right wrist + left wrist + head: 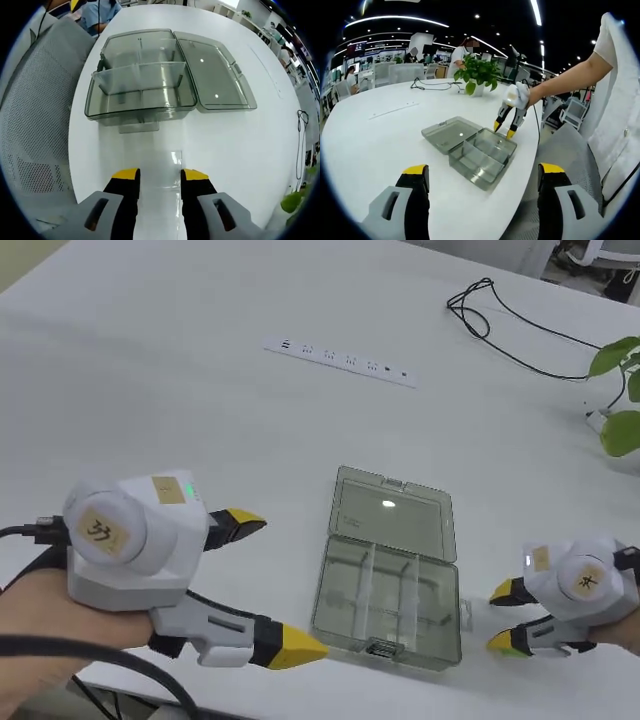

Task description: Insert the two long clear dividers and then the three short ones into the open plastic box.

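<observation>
Setting: open-plan office, possibly a shared lab floor; the far background is warped by the fisheye lens.
Evidence:
- Large white table (180, 370) with a white power strip (340, 360) and a loose black cable (510, 325) lying on it.
- Potted plant (476, 75) on the table.
- Grey mesh chair (40, 130) at the table edge.
- Long ceiling light strips (395, 21) overhead.
- More desks and chairs (405, 72) behind, with people (461, 52) among them.
</observation>
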Motion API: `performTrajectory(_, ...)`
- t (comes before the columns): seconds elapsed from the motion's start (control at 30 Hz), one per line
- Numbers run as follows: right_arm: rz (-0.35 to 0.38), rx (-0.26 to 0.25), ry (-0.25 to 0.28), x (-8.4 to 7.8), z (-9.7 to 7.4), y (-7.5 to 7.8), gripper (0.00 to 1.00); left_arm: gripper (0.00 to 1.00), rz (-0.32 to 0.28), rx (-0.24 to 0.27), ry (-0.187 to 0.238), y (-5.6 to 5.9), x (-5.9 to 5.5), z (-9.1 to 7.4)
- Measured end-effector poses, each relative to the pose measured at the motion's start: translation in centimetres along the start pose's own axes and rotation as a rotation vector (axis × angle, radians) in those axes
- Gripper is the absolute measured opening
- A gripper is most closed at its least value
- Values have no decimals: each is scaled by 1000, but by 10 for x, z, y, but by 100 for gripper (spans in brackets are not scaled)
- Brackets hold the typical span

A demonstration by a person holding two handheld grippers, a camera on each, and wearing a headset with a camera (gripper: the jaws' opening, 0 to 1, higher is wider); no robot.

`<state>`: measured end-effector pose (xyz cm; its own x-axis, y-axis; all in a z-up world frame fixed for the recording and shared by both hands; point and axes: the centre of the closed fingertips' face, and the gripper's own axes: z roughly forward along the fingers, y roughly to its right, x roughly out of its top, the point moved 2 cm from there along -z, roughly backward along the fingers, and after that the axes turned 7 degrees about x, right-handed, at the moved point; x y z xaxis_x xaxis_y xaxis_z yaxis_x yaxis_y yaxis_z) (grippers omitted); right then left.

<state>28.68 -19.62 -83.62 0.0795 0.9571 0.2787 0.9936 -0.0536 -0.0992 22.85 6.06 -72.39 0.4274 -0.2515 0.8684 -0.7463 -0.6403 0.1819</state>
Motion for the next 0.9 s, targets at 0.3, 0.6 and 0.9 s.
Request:
performTrajectory(0.3, 6, -4, 0, 0, 0, 0, 33, 91, 0, -1, -1, 1, 0, 0)
performTrajectory(0.6, 30, -43, 29, 1, -7, -3, 33, 91, 8, 3, 0, -1, 3, -2)
performTrajectory(0.9, 36, -104, 76, 10, -28, -8, 33, 90, 17, -2, -3, 1, 8, -2)
